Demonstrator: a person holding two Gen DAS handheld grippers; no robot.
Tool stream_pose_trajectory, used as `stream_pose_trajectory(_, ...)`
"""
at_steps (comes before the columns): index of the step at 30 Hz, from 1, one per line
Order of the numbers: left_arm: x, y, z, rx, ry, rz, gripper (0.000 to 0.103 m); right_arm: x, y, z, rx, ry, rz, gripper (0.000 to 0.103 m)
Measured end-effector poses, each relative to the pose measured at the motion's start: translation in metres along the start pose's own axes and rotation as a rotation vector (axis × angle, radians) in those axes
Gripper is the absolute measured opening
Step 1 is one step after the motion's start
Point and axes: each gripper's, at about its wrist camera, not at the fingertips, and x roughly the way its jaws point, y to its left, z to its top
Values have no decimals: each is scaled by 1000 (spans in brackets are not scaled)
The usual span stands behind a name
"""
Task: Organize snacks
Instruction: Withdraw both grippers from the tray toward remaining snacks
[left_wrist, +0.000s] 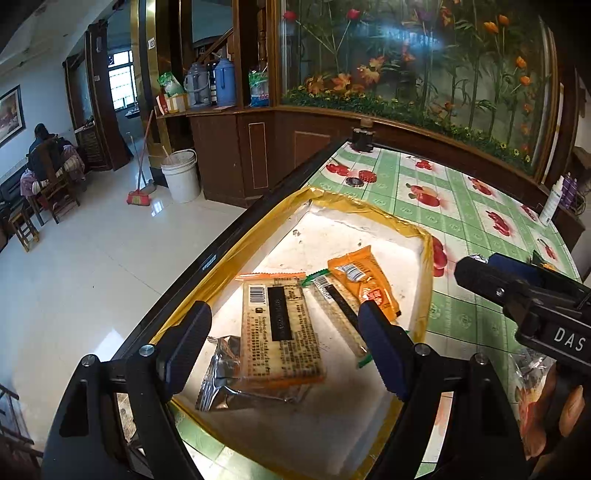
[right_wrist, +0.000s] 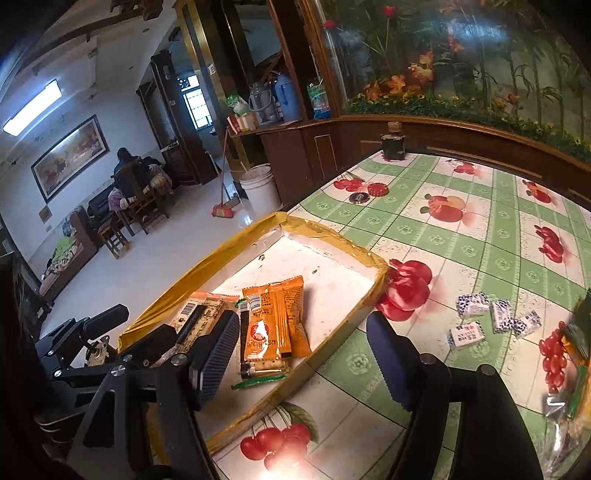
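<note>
A white foam tray (left_wrist: 369, 236) edged with yellow tape sits at the table's left edge; it also shows in the right wrist view (right_wrist: 332, 266). In it lie a flat cracker pack (left_wrist: 280, 328), an orange snack packet (left_wrist: 364, 282), a thin cracker stick pack (left_wrist: 340, 310) and a silver wrapper (left_wrist: 221, 380). My left gripper (left_wrist: 284, 347) is open and empty just above the cracker pack. My right gripper (right_wrist: 303, 358) is open and empty over the tray's near right rim, by the orange packet (right_wrist: 275, 325). Several small white wrapped candies (right_wrist: 491, 317) lie on the table to its right.
The table has a green checked fruit-print cloth (right_wrist: 443, 236). A dark jar (right_wrist: 393, 142) and two bottle caps (right_wrist: 369, 192) stand at the far end. More wrapped snacks (right_wrist: 576, 354) lie at the right edge. A wooden cabinet with a glass flower panel (left_wrist: 424, 74) runs behind.
</note>
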Motion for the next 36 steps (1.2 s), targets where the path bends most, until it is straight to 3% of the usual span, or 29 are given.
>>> stream_pose_trajectory(14,-33,-40,-7,63,-33,-47,83,-86,-51,-49,118,-79,-80,76)
stream_pose_trajectory(25,-48,-82,-16,136,-27,-93,83,-123,-92,-88,197,-95,-147,77)
stream_pose_trajectory(36,-41,-145,-38,236,40,-202,83,-175,-154,-147,315,-96,-276,79)
